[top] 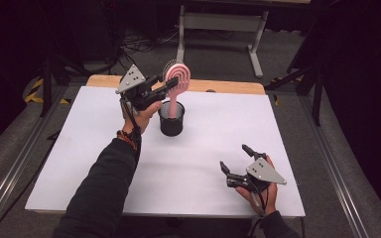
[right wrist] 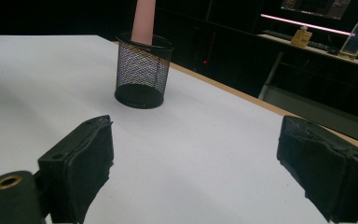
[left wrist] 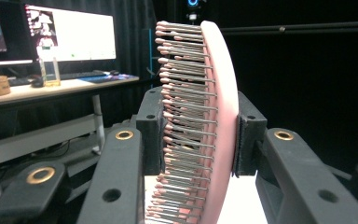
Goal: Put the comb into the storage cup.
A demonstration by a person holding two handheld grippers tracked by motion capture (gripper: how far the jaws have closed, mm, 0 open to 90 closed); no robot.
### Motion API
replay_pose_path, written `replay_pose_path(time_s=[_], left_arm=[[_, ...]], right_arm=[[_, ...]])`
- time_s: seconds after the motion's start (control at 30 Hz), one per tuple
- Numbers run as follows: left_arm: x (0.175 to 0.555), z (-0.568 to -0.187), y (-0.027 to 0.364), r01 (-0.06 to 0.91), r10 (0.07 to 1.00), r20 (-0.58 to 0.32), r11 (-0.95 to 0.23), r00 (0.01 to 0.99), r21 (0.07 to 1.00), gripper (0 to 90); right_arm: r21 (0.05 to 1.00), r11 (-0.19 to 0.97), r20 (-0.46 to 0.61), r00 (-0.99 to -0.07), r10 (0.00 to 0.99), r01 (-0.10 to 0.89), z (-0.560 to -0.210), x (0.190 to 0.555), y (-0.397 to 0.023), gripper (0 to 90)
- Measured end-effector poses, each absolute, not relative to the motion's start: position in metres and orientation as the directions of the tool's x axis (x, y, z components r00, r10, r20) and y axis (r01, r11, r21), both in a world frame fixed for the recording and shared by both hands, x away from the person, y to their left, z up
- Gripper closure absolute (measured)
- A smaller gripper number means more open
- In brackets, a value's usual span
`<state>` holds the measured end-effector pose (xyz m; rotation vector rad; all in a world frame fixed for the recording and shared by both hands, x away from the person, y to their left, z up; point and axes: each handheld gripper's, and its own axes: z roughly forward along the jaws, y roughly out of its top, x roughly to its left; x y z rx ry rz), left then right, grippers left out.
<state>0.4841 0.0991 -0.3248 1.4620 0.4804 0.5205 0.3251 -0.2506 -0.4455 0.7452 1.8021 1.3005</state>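
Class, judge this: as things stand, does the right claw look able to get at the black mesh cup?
Probably yes: the right claw is open, and bare white table lies between it and the mesh cup.

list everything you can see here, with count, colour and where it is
hairbrush: 1, pink, head clamped in the left gripper, handle down in the cup
mesh cup: 1, black, upright on the sheet, left of centre
sheet: 1, white, covering the table
table: 1, wooden, far edge showing past the sheet
left gripper: 1, black, above the cup, shut on the brush head
right gripper: 1, black, open, near right of the sheet
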Motion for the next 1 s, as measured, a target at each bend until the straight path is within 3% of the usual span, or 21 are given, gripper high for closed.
replay_pose_path(time_s=[1.0], left_arm=[[0.489,-0.372,0.103,0.077,0.585,-0.097,0.059,0.806,0.995,63.1]], right_arm=[[0.949,0.315,-0.252,-0.527,0.812,0.031,-0.447,0.327,-0.249,11.8]])
